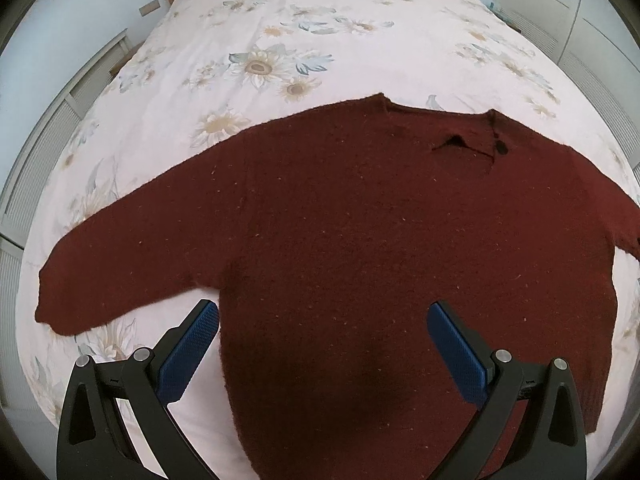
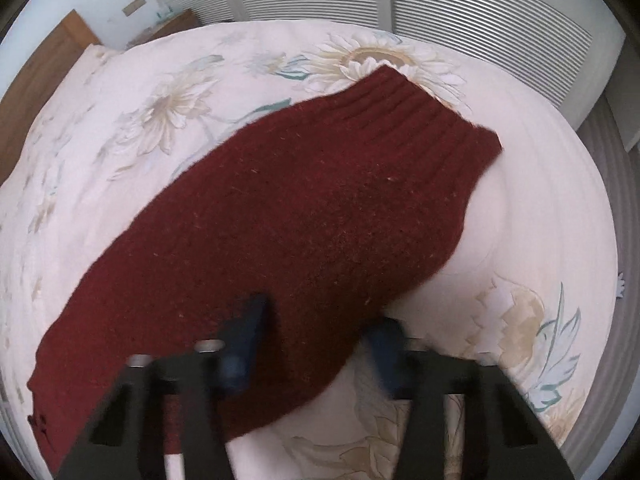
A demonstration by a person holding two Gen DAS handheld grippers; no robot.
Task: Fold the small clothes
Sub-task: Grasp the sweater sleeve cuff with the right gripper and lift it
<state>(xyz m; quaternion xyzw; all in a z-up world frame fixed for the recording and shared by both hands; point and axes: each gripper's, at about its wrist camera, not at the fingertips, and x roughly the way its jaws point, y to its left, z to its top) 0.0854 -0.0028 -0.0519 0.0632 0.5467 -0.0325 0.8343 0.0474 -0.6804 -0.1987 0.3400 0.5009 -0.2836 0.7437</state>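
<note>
Left hand-held gripper wide open above sweater; right hand-held gripper apparently open.

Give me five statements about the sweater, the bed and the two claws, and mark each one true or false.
1. The sweater is dark red. True.
2. The sweater is already folded into a small square. False: it lies spread flat, with a sleeve stretched out to the side.
3. The left claw is open, holding nothing. True.
4. The bedcover is plain blue. False: it is pale with a flower print.
5. The right claw has lifted the other sleeve off the bed. False: that sleeve lies flat on the bedcover, ribbed cuff included, and the claw is open above it.
</note>
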